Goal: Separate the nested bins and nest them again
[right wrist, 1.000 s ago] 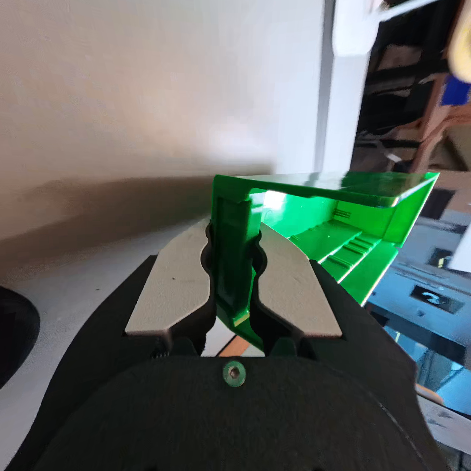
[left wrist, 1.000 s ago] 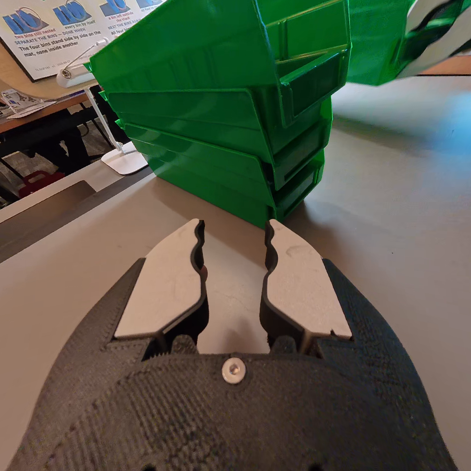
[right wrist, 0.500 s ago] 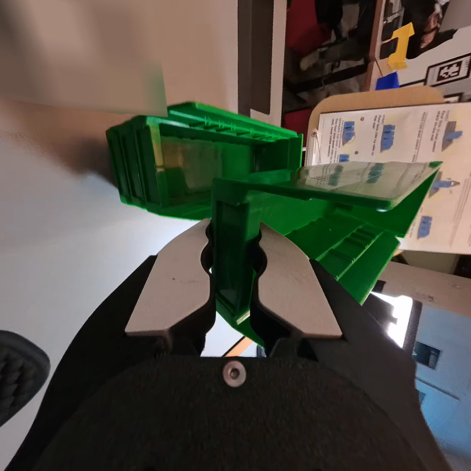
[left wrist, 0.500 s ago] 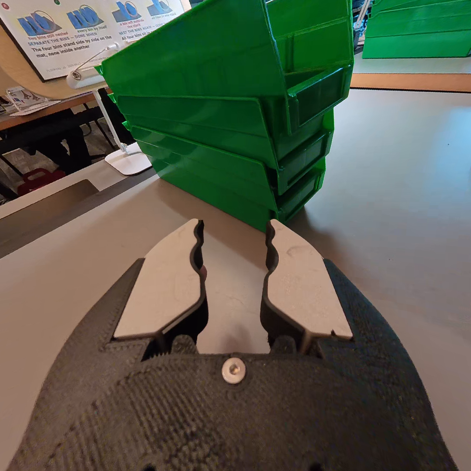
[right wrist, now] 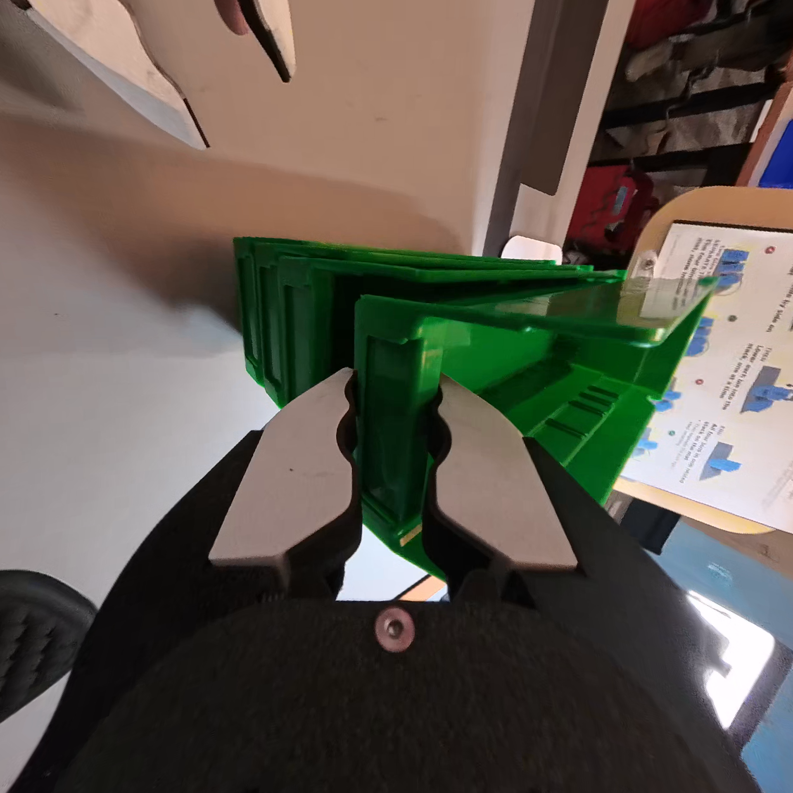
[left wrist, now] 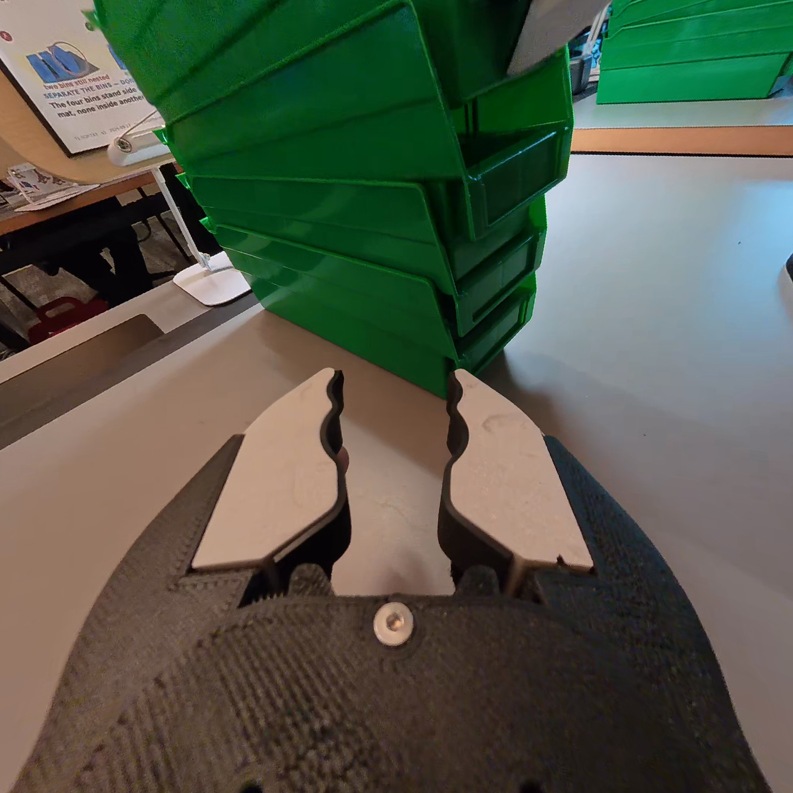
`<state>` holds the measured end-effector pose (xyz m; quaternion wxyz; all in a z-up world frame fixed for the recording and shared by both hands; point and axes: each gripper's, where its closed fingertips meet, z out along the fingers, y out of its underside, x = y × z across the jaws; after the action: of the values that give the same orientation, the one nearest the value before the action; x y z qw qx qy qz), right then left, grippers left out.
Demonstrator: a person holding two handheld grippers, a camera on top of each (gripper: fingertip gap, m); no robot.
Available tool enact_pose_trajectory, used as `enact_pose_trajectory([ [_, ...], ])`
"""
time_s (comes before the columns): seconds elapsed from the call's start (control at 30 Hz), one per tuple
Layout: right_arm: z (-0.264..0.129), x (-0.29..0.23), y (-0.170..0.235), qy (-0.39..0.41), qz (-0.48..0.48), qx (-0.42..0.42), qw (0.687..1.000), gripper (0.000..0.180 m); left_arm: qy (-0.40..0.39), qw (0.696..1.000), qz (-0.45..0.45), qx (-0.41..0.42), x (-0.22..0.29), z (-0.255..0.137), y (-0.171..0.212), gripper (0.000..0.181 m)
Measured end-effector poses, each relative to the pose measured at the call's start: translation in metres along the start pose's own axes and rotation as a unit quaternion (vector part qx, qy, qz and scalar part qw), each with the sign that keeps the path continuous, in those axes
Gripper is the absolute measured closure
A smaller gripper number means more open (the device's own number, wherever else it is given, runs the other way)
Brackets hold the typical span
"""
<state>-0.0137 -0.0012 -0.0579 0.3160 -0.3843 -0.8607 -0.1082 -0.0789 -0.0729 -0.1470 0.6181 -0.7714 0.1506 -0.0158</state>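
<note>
Over the green nested stack (left wrist: 352,274) on the counter (left wrist: 643,343), the right tool (right wrist: 392,433) is clamped on a fourth bin's (right wrist: 536,377) front lip. Left tool (left wrist: 394,412) sits open and empty, just short of the stack.

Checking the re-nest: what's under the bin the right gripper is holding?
Under the held bin in the right gripper sit three nested green bins on the grey table. Their insides are hidden.

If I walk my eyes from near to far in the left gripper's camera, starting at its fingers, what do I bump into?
Left gripper, open over the grey table → stack of nested green bins → orange table edge strip → another pile of green bins far behind.
</note>
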Motion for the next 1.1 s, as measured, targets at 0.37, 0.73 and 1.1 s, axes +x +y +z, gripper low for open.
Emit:
enact_pose_trajectory([
  [0.37, -0.012, -0.005, -0.004, 0.012, 0.027, 0.06, 0.998, 0.132, -0.001, 1.0, 0.0, -0.004, 0.0, 0.001, 0.002, 0.134],
  [0.73, -0.082, 0.001, 0.038, 0.152, 0.301, 0.318, 0.886, 0.134, 0.0, 1.0, -0.009, -0.004, -0.001, 0.001, 0.003, 0.134],
  [1.1, 0.027, -0.072, 0.119, 0.158, 0.472, 0.321, 0.806, 0.13, -0.011, 1.0, -0.002, -0.01, -0.004, 0.005, 0.008, 0.134],
])
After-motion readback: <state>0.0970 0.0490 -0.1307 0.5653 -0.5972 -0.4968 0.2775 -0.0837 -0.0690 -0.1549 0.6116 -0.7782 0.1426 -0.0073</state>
